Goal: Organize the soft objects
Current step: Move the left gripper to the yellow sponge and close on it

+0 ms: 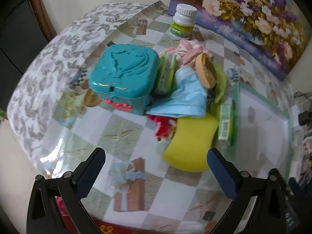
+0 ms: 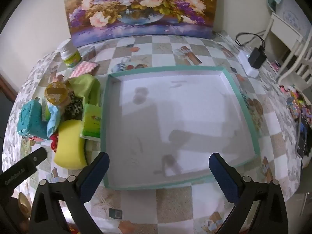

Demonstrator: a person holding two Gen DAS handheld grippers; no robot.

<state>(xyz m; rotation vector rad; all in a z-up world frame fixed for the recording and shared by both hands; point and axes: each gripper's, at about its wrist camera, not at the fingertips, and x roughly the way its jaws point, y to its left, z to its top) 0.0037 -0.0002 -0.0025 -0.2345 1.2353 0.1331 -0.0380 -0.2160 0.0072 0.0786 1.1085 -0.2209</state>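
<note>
Both the left gripper (image 1: pixel 156 167) and right gripper (image 2: pixel 159 172) hang with fingers wide and empty, the yellow sponge (image 1: pixel 192 142) lying left of the white tray (image 2: pixel 175 117).

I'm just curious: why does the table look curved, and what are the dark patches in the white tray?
Both wrist views: fisheye lenses bend the table outward. Right wrist view: the patches in the tray look like shadows. Left wrist view: glare on the glossy cover, edges blurred.
</note>
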